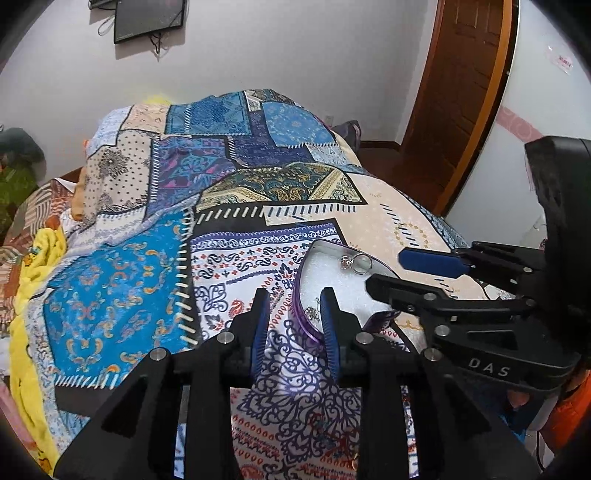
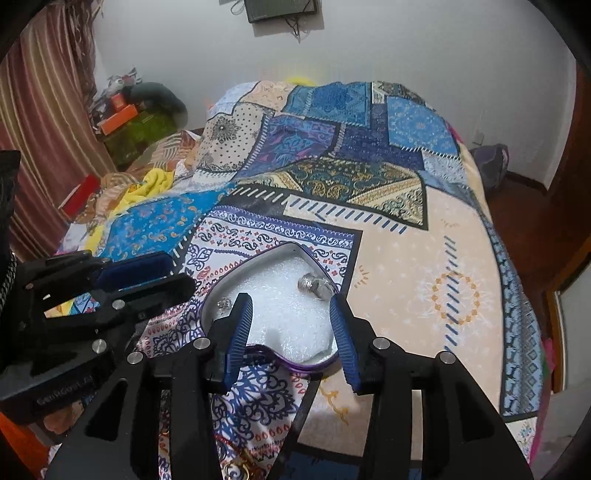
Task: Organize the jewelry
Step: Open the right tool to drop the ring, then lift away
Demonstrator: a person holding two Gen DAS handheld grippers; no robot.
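Observation:
A purple heart-shaped jewelry box [image 1: 301, 314] [image 2: 314, 363] with white foam lining lies open on the patterned bedspread. A silver ring with a stone [image 1: 356, 263] [image 2: 316, 285] rests on the foam at the far side. A small silver piece [image 1: 312, 313] [image 2: 224, 303] lies near the box's left rim. My left gripper [image 1: 294, 314] is open and empty at the box's near left edge. My right gripper [image 2: 290, 319] is open and empty, its fingers straddling the box. Each gripper shows in the other's view, the right one [image 1: 402, 271] and the left one [image 2: 147, 275].
The patchwork bedspread [image 2: 424, 295] covers the bed. A yellow blanket [image 1: 33, 295] and clutter lie at the left. A wooden door [image 1: 461, 92] stands at the right. A dark screen [image 1: 147, 18] hangs on the wall.

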